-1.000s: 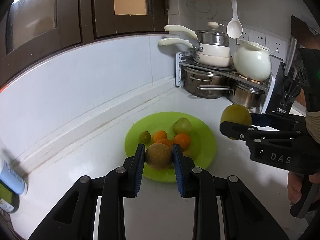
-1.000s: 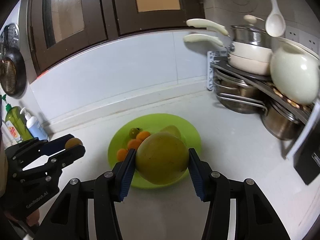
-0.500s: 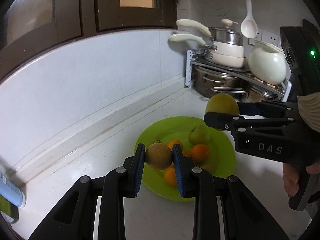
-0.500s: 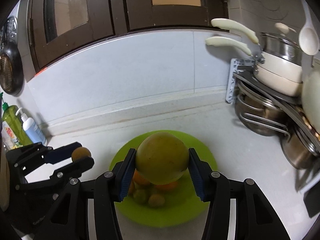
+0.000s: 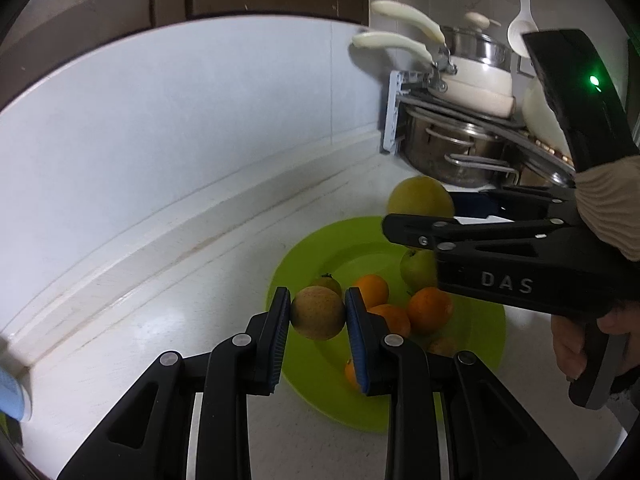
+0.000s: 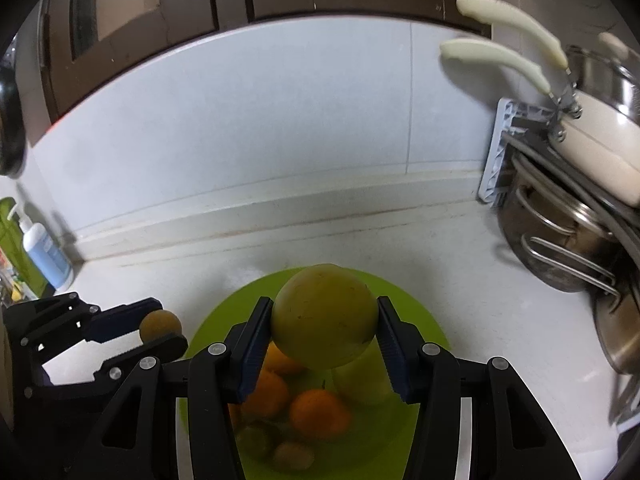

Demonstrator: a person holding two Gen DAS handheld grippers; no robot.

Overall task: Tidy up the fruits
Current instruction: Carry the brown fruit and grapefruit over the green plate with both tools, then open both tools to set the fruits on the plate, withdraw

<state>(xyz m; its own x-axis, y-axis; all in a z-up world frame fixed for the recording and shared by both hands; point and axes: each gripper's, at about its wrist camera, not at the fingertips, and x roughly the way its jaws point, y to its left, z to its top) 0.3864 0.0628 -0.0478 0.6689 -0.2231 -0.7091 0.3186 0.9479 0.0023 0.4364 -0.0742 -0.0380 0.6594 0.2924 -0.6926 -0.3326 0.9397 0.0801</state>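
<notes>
Two fruits held over the green plate

Left wrist view: left gripper (image 5: 318, 312) is clamping a small brownish round fruit (image 5: 317, 312) between its blue pads, holding it over the near-left rim of the green plate (image 5: 320, 248). Likely placement spot is the bare green patch on that side, since oranges (image 5: 429, 309) and a green apple (image 5: 418, 268) are crowding the plate's middle. Right gripper (image 5: 404, 216) is reaching in from the right, a person's hand (image 5: 572, 344) on its handle, carrying a large yellow-green citrus (image 5: 420, 200) above the plate's far edge. The two tools are working well apart, so neither is blocking the other.

Right wrist view: right gripper (image 6: 324, 332) is gripping the large citrus (image 6: 324, 320) at its widest part, directly above the piled fruit. Jaws are standing moderately wide because the fruit is broad. Left gripper (image 6: 162, 330) is showing at lower left, beside the plate's (image 6: 424, 320) edge, pinching the small fruit (image 6: 160, 322).
</notes>
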